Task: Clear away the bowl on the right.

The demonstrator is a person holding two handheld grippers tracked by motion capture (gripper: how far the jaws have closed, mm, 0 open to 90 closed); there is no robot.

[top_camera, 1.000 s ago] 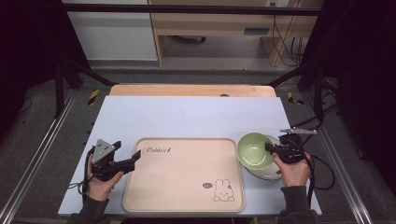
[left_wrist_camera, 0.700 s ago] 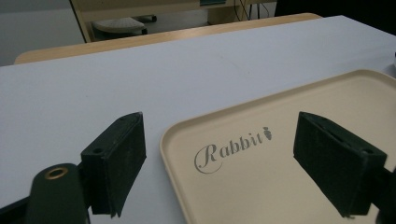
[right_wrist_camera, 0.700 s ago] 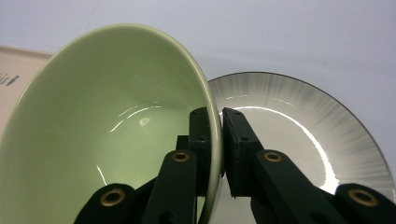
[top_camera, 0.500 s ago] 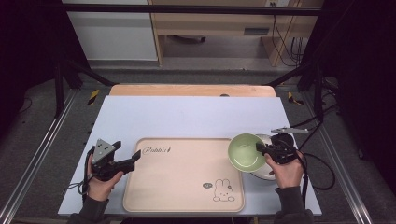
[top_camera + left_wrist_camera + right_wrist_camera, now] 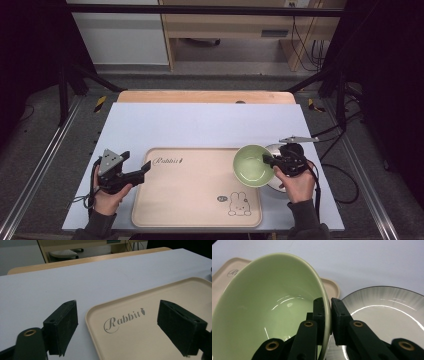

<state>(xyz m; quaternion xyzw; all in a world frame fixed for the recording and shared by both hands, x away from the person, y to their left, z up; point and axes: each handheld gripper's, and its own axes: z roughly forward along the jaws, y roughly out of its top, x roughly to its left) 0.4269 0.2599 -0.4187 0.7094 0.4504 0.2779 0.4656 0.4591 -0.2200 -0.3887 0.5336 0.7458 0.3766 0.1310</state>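
High view, items on the bench (image 5: 200,125):

1. Green bowl (image 5: 254,165). Pinched at its right rim by the right gripper (image 5: 267,160), one jaw inside the wall and one outside, as the right gripper view (image 5: 327,312) confirms. The bowl (image 5: 269,307) hangs tilted over the right edge of the tray; a rim pinch is likely chosen because the wall is the only part thin enough for the jaws to take.

2. Beige tray (image 5: 195,220), printed "Rabbit" with a rabbit figure, lying flat in front of the person. Judged to be the bowl's destination.

3. Grey-white plate (image 5: 392,312), black-rimmed, on the bench just right of the tray, partly under the bowl and hand.

4. Left gripper (image 5: 145,167). Jaws stand wide apart with nothing between them, poised over the tray's near-left corner (image 5: 95,315), apparently waiting or ready to steady the tray.

Change from the earlier frames: the bowl has travelled leftward off the plate toward the tray; the left gripper has stayed put.
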